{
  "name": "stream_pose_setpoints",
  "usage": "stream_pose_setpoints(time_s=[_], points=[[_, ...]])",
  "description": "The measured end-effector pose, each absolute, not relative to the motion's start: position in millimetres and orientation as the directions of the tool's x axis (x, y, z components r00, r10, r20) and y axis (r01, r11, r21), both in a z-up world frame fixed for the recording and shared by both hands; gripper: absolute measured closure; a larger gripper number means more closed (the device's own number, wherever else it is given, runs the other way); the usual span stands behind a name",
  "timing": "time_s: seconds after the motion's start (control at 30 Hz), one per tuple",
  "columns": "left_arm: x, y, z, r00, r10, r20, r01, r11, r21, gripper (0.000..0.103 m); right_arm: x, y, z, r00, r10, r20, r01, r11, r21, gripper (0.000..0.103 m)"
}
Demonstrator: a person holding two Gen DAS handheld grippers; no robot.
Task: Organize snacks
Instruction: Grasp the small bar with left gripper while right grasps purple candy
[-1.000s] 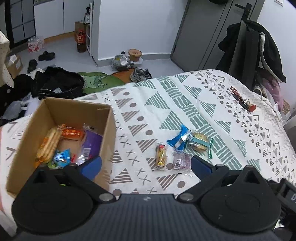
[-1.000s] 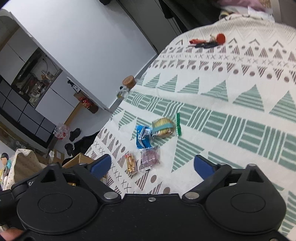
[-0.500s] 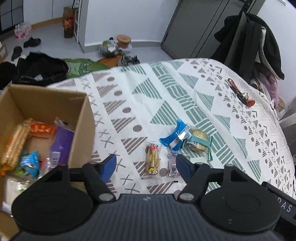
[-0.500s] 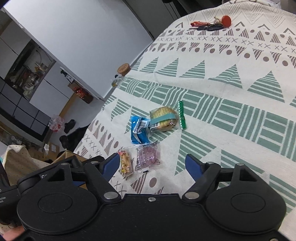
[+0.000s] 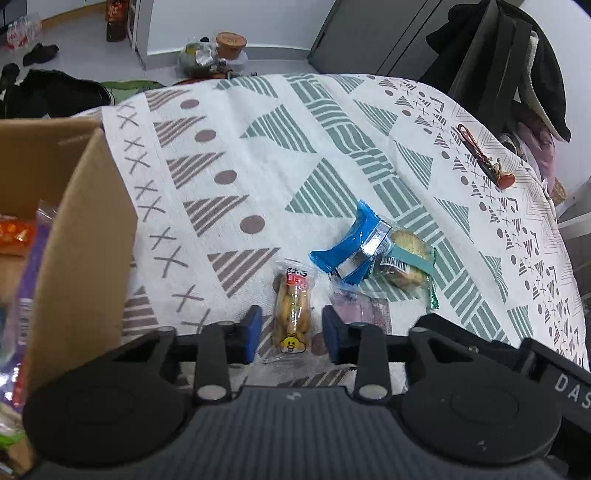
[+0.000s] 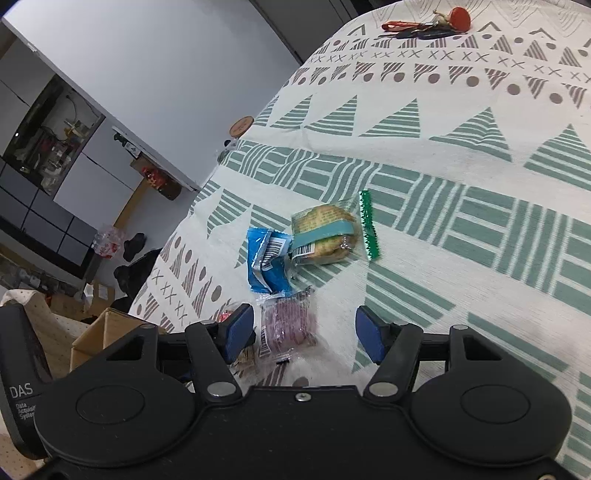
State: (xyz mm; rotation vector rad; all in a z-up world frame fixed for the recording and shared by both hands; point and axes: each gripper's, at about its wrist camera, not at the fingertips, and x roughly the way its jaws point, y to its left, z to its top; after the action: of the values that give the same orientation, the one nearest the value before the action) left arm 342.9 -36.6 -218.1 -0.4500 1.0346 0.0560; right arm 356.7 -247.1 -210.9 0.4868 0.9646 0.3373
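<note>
Jaws of left gripper spread around biscuit packet, purple packet and cardboard box flanking.

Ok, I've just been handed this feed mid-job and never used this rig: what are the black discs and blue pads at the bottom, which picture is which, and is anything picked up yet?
There is no robot arm here. A person holds a two-finger gripper in each hand, and each gripper carries a fisheye camera looking forward along its fingers. The black discs are the gripper bodies; the blue pads are the fingertips.

In the left wrist view, the left gripper is open, with its pads on either side of a clear packet of small biscuits lying on the patterned cloth. The cardboard box on the left edge already holds some snacks.

In the right wrist view, the right gripper is open, with a purple snack packet lying between its fingers. Beyond lie a blue packet and a wrapped round cake, with keys far off.

Nothing is held yet.
</note>
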Motion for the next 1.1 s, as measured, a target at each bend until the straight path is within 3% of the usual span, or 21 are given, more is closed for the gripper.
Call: stream_pose_setpoints(time_s=[0.07,0.57,0.6,0.7,0.73,1.1], points=[[343.8,-35.2,-218.3,0.507,-0.157,-0.848,-0.262,0.909,-0.325,0.085,360.0,-244.7,-214.2,0.528,0.483,-0.699,-0.056,0.84,0.539,0.041],[329.4,-21.5,-190.6,0.581,-0.107,-0.807,-0.302,0.893,-0.335,0.085,368.0,-212.3,-226.8,0.516,0.451,-0.729,-0.085,0.873,0.48,0.041],[329.1,-22.0,-187.9,0.581,-0.112,-0.806,-0.302,0.89,-0.342,0.085,367.6,-206.1,-228.0,0.513,0.433,-0.741,-0.096,0.887,0.452,0.042],[325.0,-28.3,-176.3,0.598,-0.094,-0.796,-0.279,0.906,-0.317,0.085,362.4,-195.9,-228.7,0.512,0.409,-0.756,-0.134,0.907,0.4,0.066],[323.5,-29.5,-174.3,0.597,-0.091,-0.797,-0.28,0.907,-0.313,0.085,360.6,-196.3,-228.0,0.513,0.406,-0.756,-0.13,0.908,0.399,0.068],[289.7,-26.7,-149.2,0.607,-0.022,-0.794,-0.327,0.904,-0.275,0.085,337.5,-211.9,-192.6,0.558,0.467,-0.686,-0.134,0.867,0.481,0.072]])
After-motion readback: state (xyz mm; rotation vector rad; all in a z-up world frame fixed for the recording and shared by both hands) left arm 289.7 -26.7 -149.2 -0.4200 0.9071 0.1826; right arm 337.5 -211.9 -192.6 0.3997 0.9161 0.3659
